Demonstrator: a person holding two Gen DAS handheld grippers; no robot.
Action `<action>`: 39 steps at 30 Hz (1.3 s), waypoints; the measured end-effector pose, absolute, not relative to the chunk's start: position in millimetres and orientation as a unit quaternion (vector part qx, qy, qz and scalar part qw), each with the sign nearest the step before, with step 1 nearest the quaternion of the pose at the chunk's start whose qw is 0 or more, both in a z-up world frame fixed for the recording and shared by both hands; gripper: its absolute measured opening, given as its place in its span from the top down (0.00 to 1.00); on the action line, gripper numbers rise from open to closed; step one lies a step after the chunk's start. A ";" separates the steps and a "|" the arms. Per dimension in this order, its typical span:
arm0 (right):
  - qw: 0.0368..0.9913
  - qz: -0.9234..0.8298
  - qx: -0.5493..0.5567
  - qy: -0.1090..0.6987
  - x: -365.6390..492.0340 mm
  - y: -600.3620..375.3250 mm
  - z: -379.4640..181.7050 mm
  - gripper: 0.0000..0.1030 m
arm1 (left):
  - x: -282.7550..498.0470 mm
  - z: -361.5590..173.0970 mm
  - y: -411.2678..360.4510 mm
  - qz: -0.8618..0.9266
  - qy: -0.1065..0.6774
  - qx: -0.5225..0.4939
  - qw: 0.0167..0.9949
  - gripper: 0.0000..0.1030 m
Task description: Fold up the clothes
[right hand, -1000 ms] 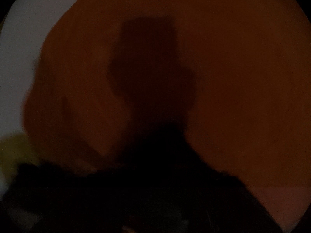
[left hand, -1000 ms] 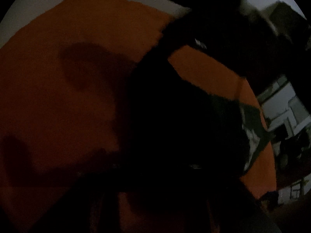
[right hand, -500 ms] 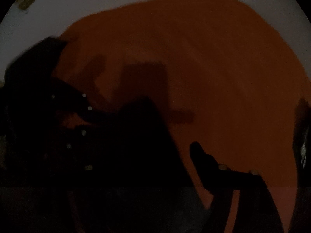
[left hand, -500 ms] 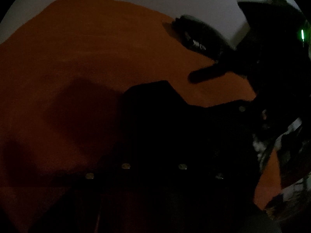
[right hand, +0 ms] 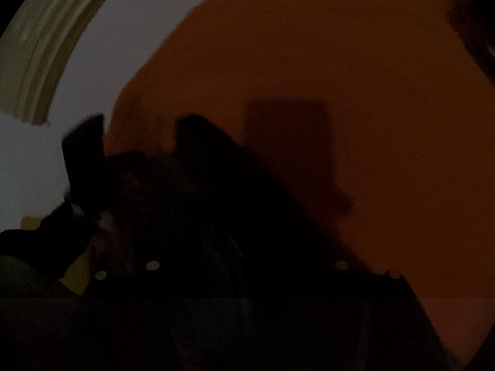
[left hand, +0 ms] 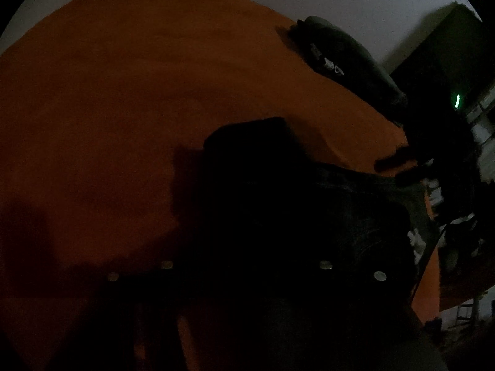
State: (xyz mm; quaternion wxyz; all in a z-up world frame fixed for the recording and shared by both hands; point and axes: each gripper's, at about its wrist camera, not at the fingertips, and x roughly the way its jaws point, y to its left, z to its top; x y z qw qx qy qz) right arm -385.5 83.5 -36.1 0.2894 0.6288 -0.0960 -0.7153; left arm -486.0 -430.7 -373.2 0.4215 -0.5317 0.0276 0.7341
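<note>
Dimly lit, a black garment (left hand: 309, 204) lies heaped on the orange surface (left hand: 123, 92), right in front of the left wrist camera and blocking much of its view. The left tool (right hand: 83, 151) shows as a black shape at the surface's edge in the right wrist view. Its jaws have just been opening, but the gloom hides whether cloth sits between them or whether they are apart at all. The right tool (left hand: 399, 170) reaches in from the right edge of the left view, near the garment's far corner. Its jaws have just been closing slightly, yet its dark fingers (left hand: 388, 162) stand apart with bare orange between them. A second dark, folded garment (left hand: 349, 61) rests at the far edge of the surface, well apart from the first. A dark cabinet (left hand: 445, 49) stands beyond it, with a small green light (left hand: 457, 100) glowing below it. An olive-striped panel (right hand: 46, 49) stands against the pale wall (right hand: 133, 15).
</note>
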 end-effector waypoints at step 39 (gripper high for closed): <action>0.258 -0.625 0.606 -0.419 -361.7 44.0 -157.0 0.67 | -477.6 -381.9 -418.1 0.760 0.014 -0.529 0.378 0.52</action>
